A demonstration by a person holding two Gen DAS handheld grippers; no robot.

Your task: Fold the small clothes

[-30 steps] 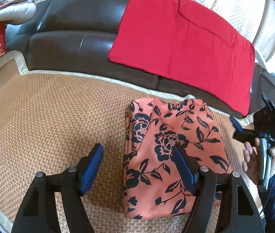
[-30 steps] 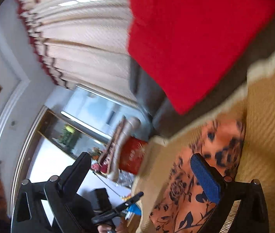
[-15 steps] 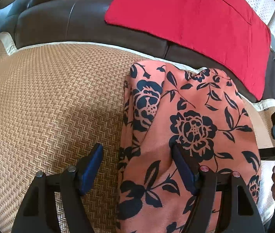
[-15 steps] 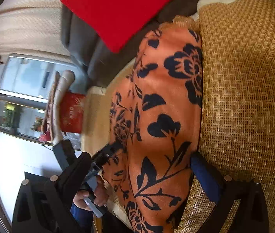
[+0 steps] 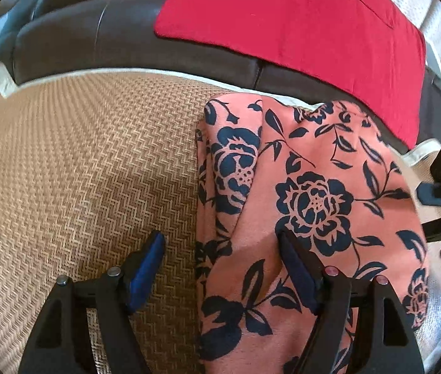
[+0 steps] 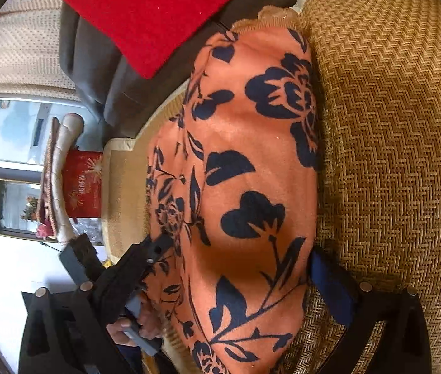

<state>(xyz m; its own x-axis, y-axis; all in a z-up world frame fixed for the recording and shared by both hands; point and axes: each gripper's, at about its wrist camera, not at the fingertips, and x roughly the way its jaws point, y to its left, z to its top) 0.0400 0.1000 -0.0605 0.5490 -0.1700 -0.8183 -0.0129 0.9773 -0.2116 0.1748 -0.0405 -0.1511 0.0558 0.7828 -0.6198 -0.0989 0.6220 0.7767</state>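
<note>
1. Orange floral garment [image 5: 307, 193] lies folded on the woven mat [image 5: 80, 162].
2. My left tongs [image 5: 220, 268] are opening, straddling its edge.
3. My right tongs [image 6: 236, 268] stand spread across it.

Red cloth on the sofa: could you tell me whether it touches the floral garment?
Apart. The right wrist view shows a strip of dark sofa between the red cloth and the floral garment.

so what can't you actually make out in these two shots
- Near end of the floral garment: left wrist view, cut off by the bottom edge and the left gripper, whose jaws are opening.
- Garment's underside and fold layers: hidden by its top layer.
- Right gripper contact: right wrist view, fingertips hidden behind cloth.
</note>
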